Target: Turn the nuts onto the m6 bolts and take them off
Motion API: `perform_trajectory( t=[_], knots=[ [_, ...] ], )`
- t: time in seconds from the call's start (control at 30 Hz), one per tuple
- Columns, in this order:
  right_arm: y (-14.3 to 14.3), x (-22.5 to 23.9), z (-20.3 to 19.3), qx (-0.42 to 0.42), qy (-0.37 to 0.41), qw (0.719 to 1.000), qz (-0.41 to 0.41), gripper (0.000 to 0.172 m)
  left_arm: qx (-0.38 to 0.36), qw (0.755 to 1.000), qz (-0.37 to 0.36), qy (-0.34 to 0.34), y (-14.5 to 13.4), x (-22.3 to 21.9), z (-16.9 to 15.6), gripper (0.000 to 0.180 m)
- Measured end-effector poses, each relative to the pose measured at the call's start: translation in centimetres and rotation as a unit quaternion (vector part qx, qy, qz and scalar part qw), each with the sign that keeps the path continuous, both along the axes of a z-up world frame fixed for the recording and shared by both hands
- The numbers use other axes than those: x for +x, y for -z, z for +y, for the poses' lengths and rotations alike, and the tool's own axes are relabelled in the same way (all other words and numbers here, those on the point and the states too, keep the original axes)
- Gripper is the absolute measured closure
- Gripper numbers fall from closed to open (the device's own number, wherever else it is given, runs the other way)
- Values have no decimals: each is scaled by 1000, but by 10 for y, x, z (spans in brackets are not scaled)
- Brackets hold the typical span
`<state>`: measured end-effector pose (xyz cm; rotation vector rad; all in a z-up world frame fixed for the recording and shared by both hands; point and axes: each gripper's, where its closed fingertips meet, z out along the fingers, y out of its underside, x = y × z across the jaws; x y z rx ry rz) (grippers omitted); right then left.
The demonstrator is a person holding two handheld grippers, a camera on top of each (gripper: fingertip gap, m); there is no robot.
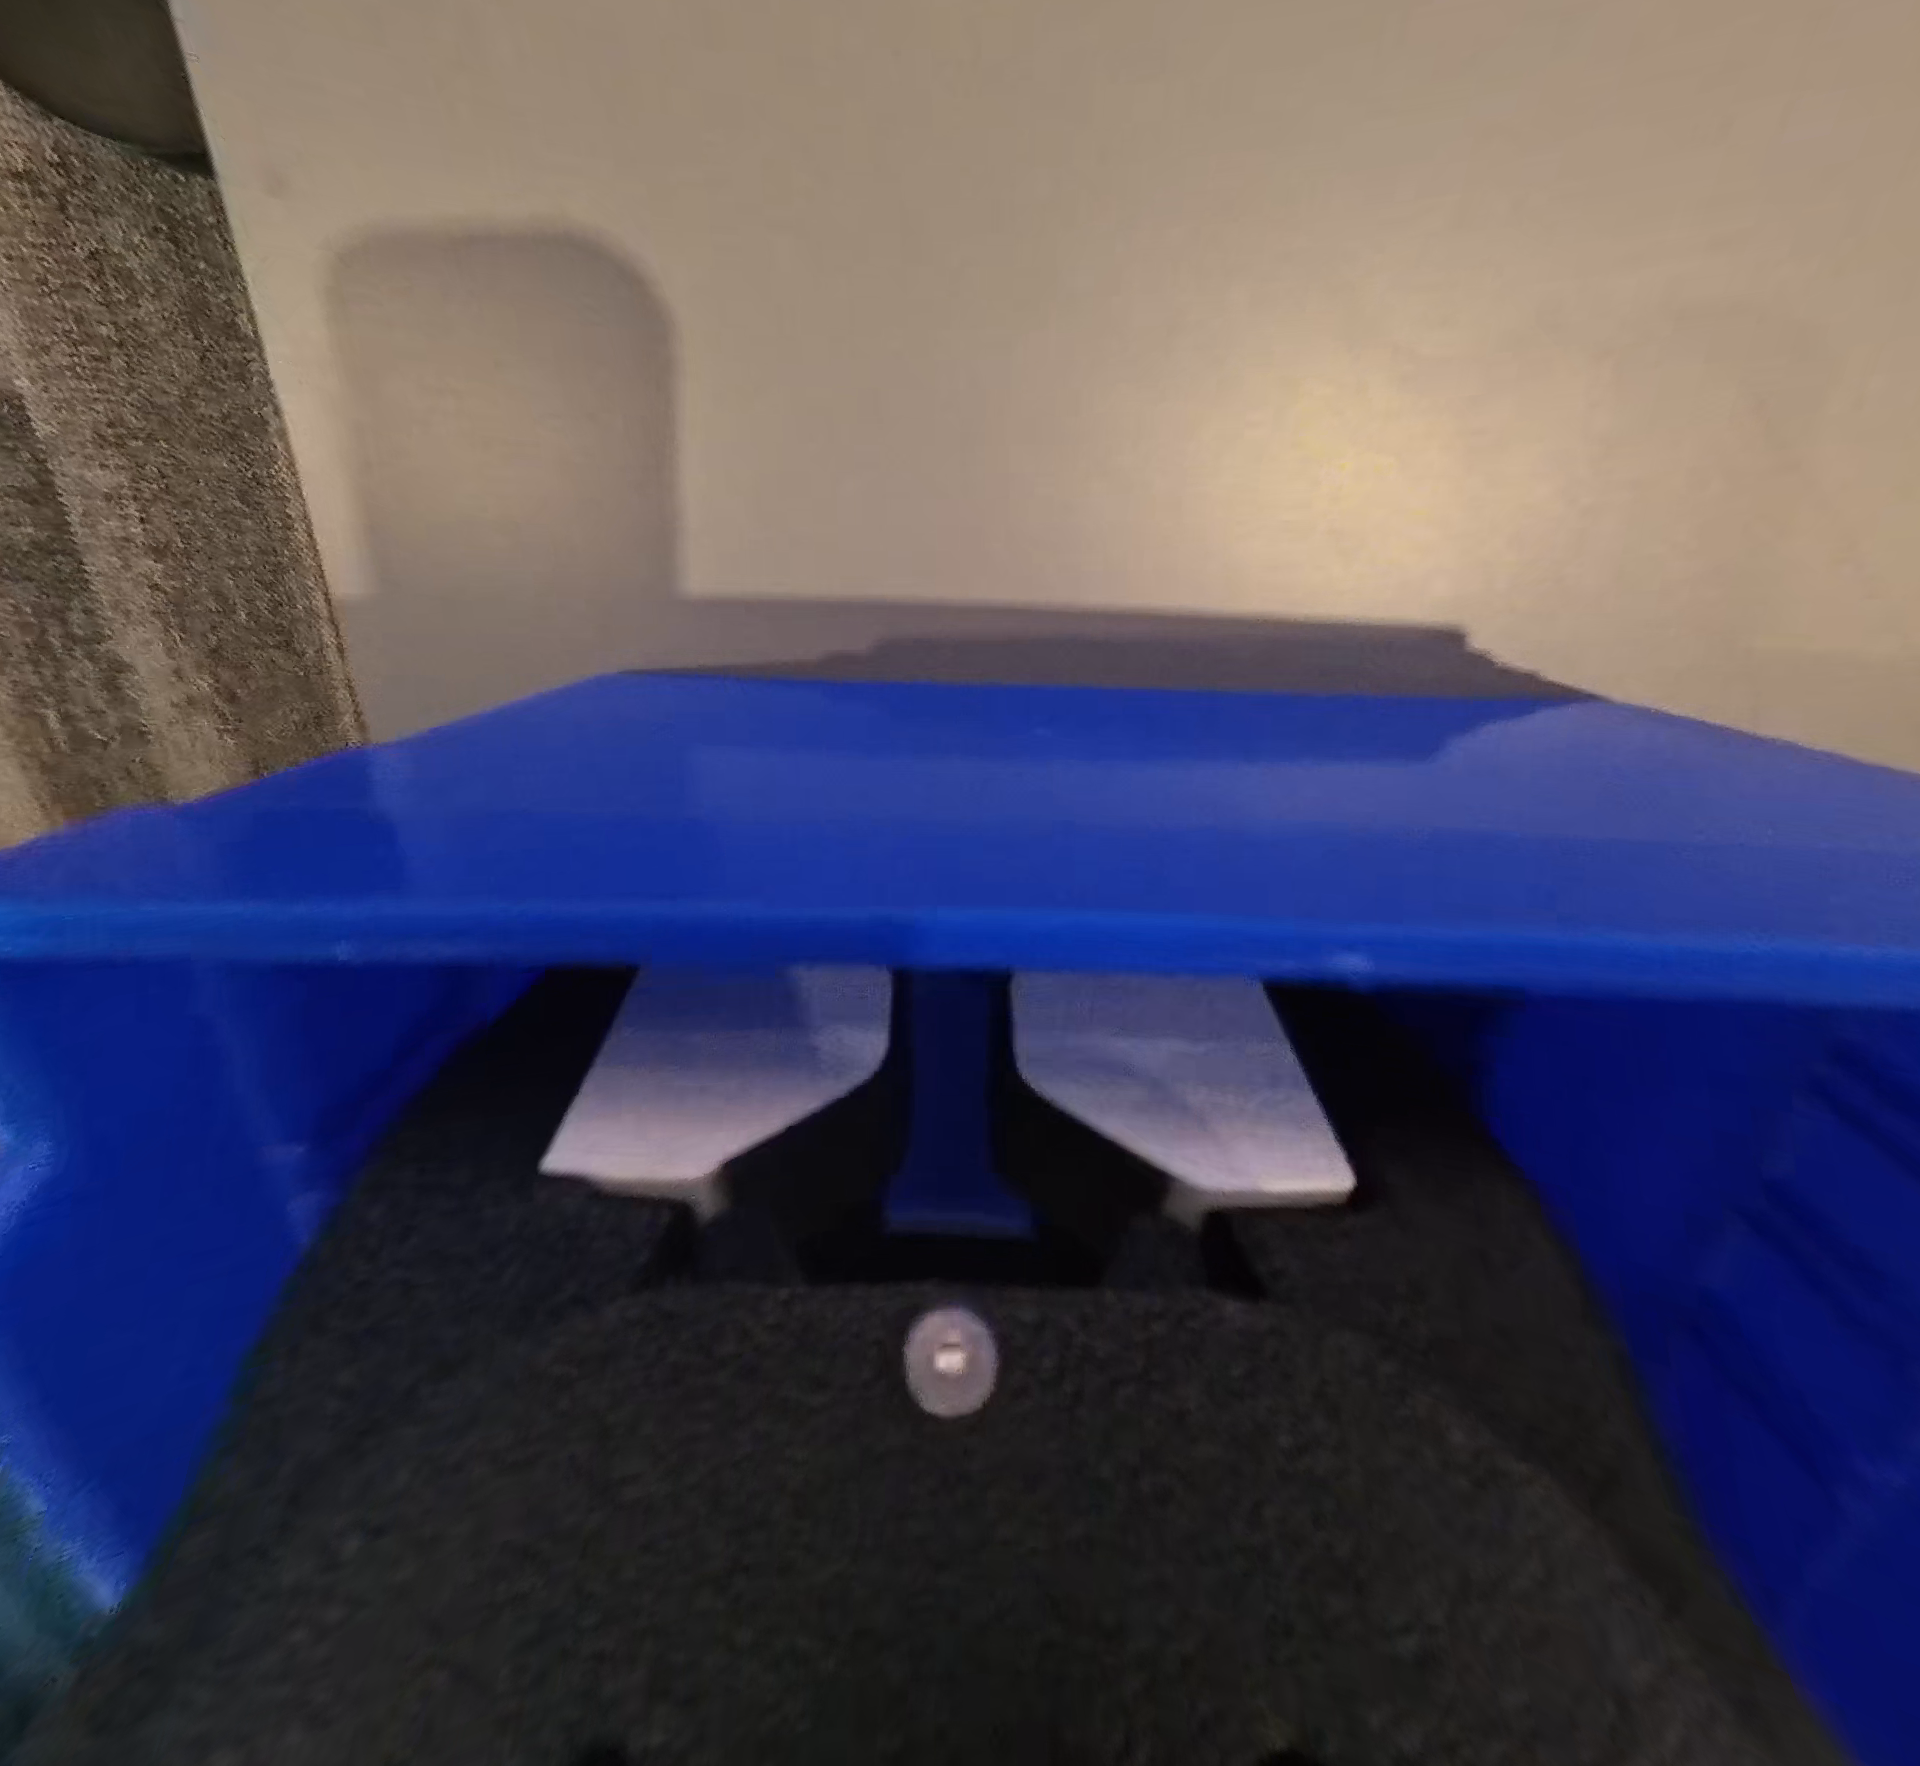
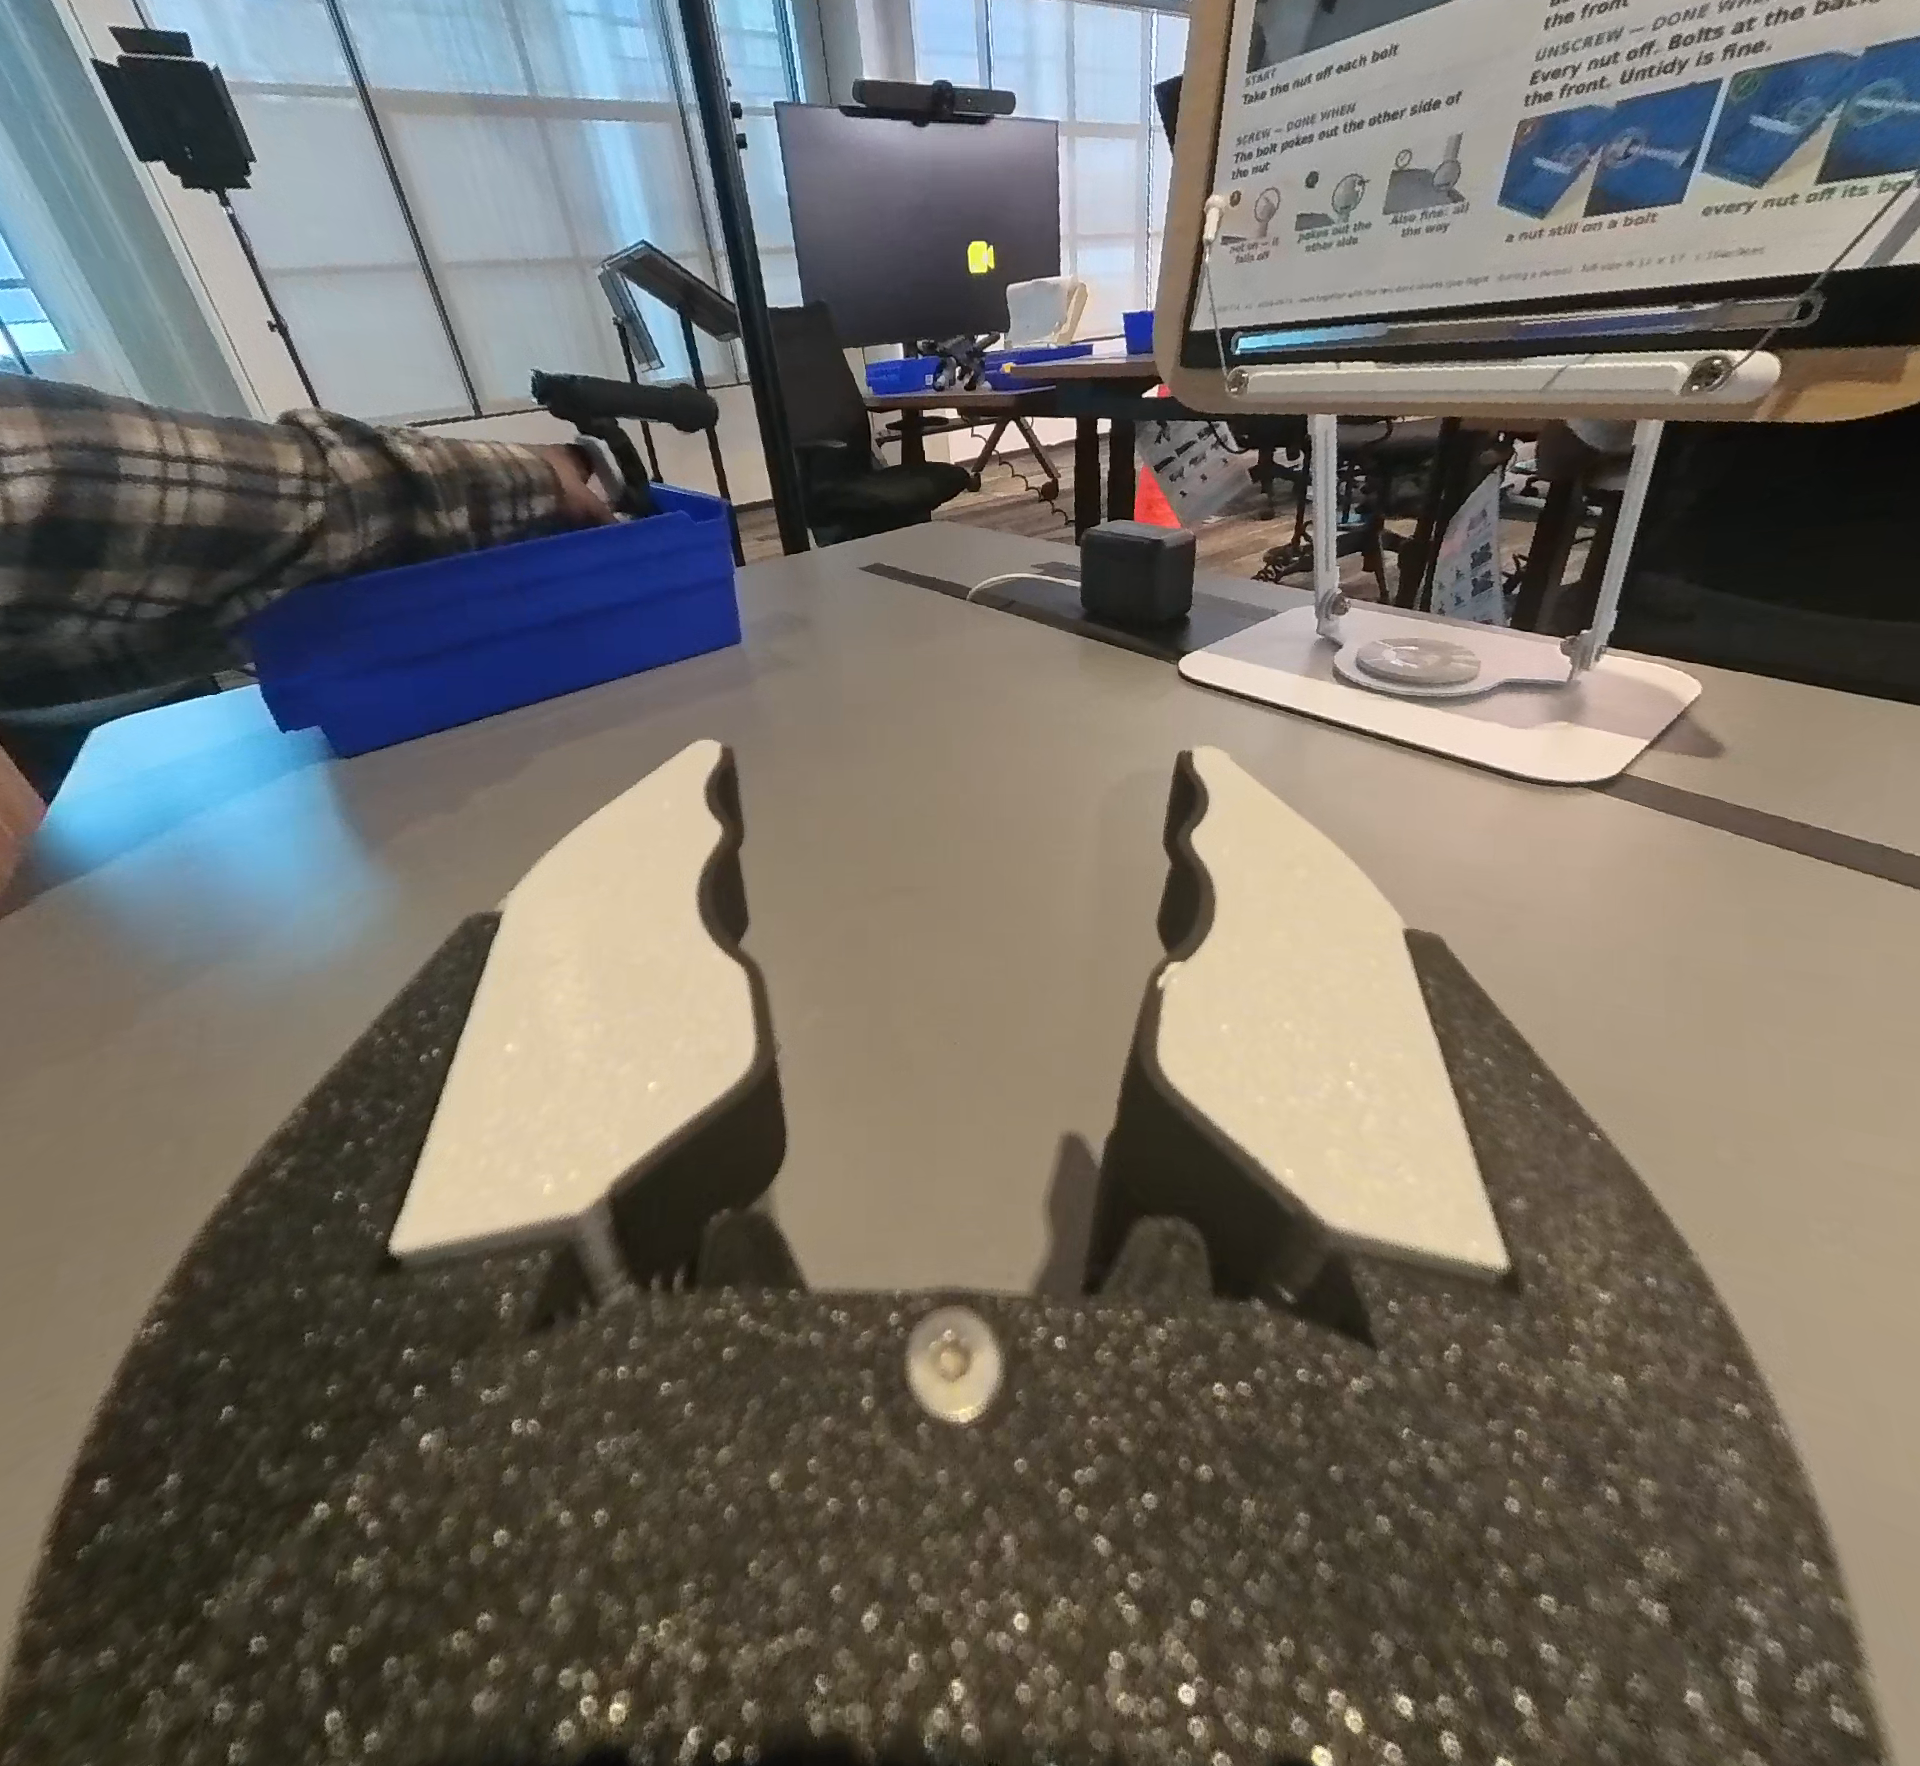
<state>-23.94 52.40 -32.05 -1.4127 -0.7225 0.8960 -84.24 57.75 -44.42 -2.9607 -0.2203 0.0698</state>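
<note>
we see a printed instruction sheet point(image 2: 1558, 85), black lettering and small pictures, on a white stand point(image 2: 1444, 688), a yellow icon point(image 2: 979, 256) on a dark monitor point(image 2: 914, 189), wording left uncopied

The left wrist view sits deep inside the blue bin point(image 1: 935, 812), its wall filling the near frame. The right wrist view looks low across the counter point(image 2: 935, 677) toward the far room. Both views share the blue bin point(image 2: 499, 615).

grey table point(image 2: 935, 698), black cube point(image 2: 1136, 573) with white cable, document stand point(image 2: 1444, 688), monitor point(image 2: 914, 220), office chair point(image 2: 862, 459)
</note>
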Motion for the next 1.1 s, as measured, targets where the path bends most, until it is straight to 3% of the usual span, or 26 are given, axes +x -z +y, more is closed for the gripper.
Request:
perform_trajectory(
  t=[0.03, 0.17, 0.3, 0.4, 0.47, 0.53, 0.63, 0.77, 0.9, 1.1],
  knots=[
    [0, 0, 0, 0, 0, 1000, 0, 94, 3, 1000, 3, 6, -3, 0, 0, 170],
    [-1, -1, -1, -1, -4, 1000, 2, 94, 26, 999, 2, 20, -34, -1, -6, 169],
    [-4, -2, -3, 5, -7, 1000, 1, 94, 75, 995, -3, 71, -88, 20, -10, 170],
    [-5, -2, -3, 7, -4, 1000, -1, 94, 135, 976, -22, 169, -137, 88, -9, 170],
    [-4, -2, -2, 3, -5, 1000, -2, 94, 148, 950, -25, 273, -153, 159, -17, 170],
    [-3, -2, -2, 4, -7, 1000, -4, 94, 128, 916, -28, 379, -143, 239, -33, 170],
    [3, -1, 0, 3, -9, 1000, -19, 94, 94, 853, -53, 510, -104, 356, -58, 171],
    [11, 3, 3, 0, -11, 999, -37, 94, 68, 783, -111, 609, -51, 467, -78, 171],
    [16, 9, 8, -6, -8, 999, -43, 94, 57, 753, -148, 639, -28, 522, -77, 171],
    [18, 6, 8, -11, -17, 998, -52, 94, 40, 736, -134, 662, -2, 535, -64, 170]
  ],
)
